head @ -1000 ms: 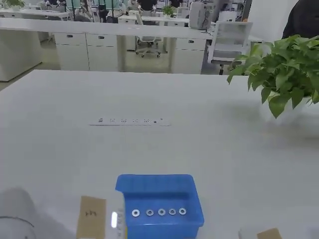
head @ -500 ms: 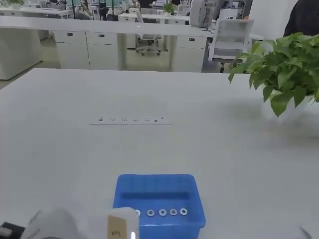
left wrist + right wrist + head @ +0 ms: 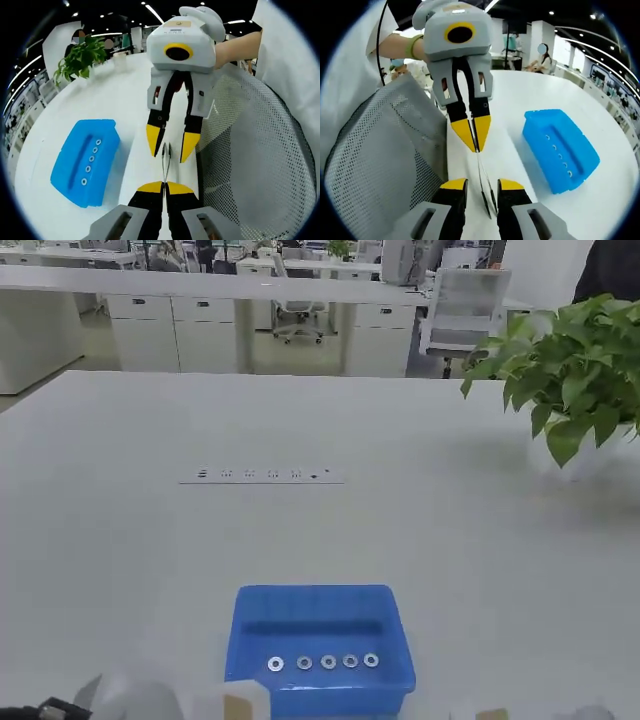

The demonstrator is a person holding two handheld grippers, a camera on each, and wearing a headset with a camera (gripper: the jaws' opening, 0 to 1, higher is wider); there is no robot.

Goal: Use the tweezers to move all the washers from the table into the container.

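Note:
A blue container (image 3: 318, 645) stands near the table's front edge with several washers (image 3: 323, 662) in a row inside it. The same container (image 3: 85, 162) (image 3: 560, 150) appears in both gripper views. My left gripper (image 3: 163, 187) (image 3: 476, 135) is shut on thin metal tweezers (image 3: 165, 157) (image 3: 484, 187), held over the table's near edge. My right gripper (image 3: 482, 185) (image 3: 170, 145) faces it with jaws open, and the tweezers' free end lies between its yellow fingers without touching them. Part of a gripper's white body (image 3: 130, 700) peeks in at the bottom left of the head view.
A row of sockets (image 3: 262, 475) is set into the middle of the white table (image 3: 450, 540). A leafy potted plant (image 3: 565, 370) stands at the far right. A mesh chair back (image 3: 250, 150) (image 3: 375, 145) is close behind the grippers.
The white gripper body at the bottom of the head view has sunk lower and more to the left. The container and washers have stayed where they were.

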